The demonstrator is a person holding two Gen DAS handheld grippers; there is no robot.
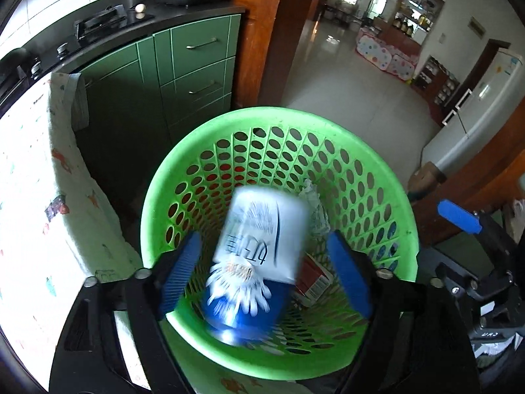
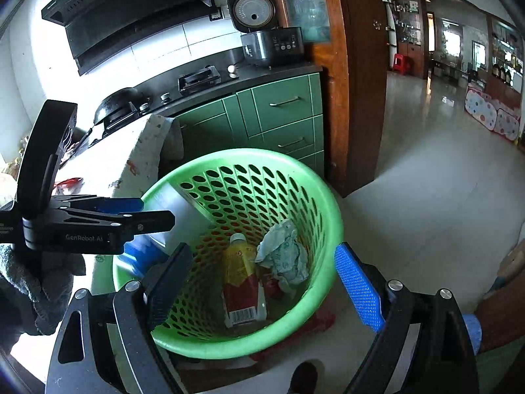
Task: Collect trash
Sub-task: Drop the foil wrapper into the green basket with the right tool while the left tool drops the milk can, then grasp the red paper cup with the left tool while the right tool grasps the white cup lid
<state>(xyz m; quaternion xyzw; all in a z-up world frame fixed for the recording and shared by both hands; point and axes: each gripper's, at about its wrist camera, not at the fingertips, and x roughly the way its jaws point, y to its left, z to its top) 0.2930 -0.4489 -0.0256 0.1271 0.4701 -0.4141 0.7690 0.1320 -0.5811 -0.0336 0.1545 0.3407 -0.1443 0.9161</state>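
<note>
A green perforated basket [image 1: 183,170] [image 2: 315,190] stands on the floor beside a table. My left gripper [image 1: 265,269] is open above it. A white and blue carton [image 1: 259,239], blurred, hangs loose between the fingers over the basket; it also shows in the right wrist view [image 2: 177,213]. In the basket lie a yellow and red bottle [image 2: 241,279] and crumpled paper [image 2: 285,256] [image 1: 316,207]. My right gripper [image 2: 262,282] is open and empty over the basket's near rim. The left gripper also shows in the right wrist view [image 2: 154,213].
A table with a patterned cloth [image 1: 36,180] [image 2: 131,151] is left of the basket. Green cabinets [image 1: 197,65] under a black counter with a stove [image 2: 197,78] and rice cooker [image 2: 269,46] stand behind. A wooden door frame [image 2: 354,82] and tiled floor [image 2: 426,180] lie to the right.
</note>
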